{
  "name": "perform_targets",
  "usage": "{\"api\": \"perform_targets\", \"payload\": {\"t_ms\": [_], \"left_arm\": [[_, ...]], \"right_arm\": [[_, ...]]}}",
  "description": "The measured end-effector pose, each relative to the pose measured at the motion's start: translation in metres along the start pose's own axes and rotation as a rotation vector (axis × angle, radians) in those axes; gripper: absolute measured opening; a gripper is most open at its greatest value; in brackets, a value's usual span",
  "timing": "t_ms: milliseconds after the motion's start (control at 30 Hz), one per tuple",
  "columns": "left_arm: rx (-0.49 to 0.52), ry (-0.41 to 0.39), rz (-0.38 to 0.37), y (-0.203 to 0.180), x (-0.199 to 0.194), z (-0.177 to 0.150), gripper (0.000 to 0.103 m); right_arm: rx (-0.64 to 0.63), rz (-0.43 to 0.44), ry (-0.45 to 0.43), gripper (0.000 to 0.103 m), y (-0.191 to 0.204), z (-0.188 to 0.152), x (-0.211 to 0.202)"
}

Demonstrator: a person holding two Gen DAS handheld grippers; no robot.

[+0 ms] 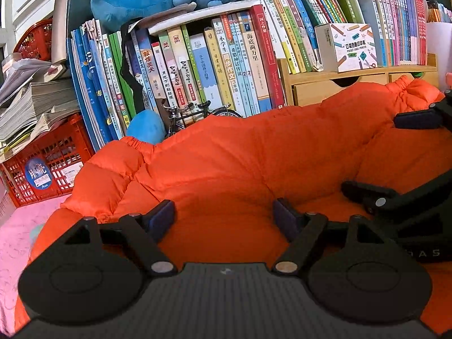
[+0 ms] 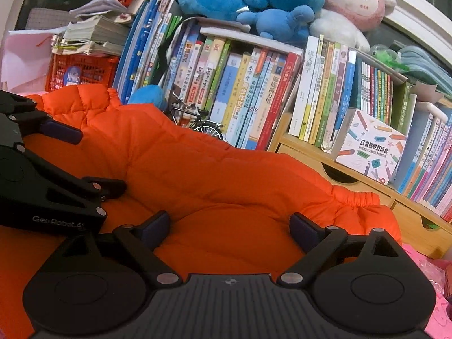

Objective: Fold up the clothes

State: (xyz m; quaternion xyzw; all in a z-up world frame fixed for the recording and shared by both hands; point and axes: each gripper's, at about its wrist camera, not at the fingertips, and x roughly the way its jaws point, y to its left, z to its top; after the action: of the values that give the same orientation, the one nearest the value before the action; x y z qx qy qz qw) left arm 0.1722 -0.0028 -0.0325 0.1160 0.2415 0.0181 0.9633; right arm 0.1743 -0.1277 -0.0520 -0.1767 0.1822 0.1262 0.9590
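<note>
We hold the left gripper (image 1: 223, 214) and right gripper (image 2: 228, 226) wide apart, empty, over the orange puffer jacket (image 1: 240, 155) on the pink surface (image 1: 17, 231). Soft, light, slippery; grasp elastic cuffs.

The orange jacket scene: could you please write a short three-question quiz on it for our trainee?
1. True or false: the left gripper is clamped on the orange jacket.
2. What stands between the jacket and the books? A) toy bicycle B) mug C) lamp
3. Fill in: the red crate sits on the jacket's ___ side in the left wrist view.

Key: 1 false, both it and the right gripper are open; 2 A, the toy bicycle; 3 left.
</note>
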Motion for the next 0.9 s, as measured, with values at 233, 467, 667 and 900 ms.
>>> {"api": "perform_targets", "payload": {"t_ms": [233,467,667,900], "left_arm": [[-0.008,-0.004,0.008,0.0012,-0.0004,-0.0001,0.082],[-0.009,-0.007,0.023,0.001,-0.0011,0.0,0.085],[-0.015,-0.001,0.041,0.0017,-0.0003,0.0004,0.091],[0.014,0.014,0.049,0.0039,0.0053,-0.0003,0.102]], "right_arm": [[0.0,-0.045,-0.008,0.103,0.0013,0.0001,-0.0022],[-0.005,-0.056,-0.015,0.103,0.0014,0.0007,-0.0042],[0.006,-0.05,-0.002,0.103,0.0003,0.0016,-0.0032],[0.007,-0.046,0.029,0.103,-0.0003,0.0033,0.0001]]}}
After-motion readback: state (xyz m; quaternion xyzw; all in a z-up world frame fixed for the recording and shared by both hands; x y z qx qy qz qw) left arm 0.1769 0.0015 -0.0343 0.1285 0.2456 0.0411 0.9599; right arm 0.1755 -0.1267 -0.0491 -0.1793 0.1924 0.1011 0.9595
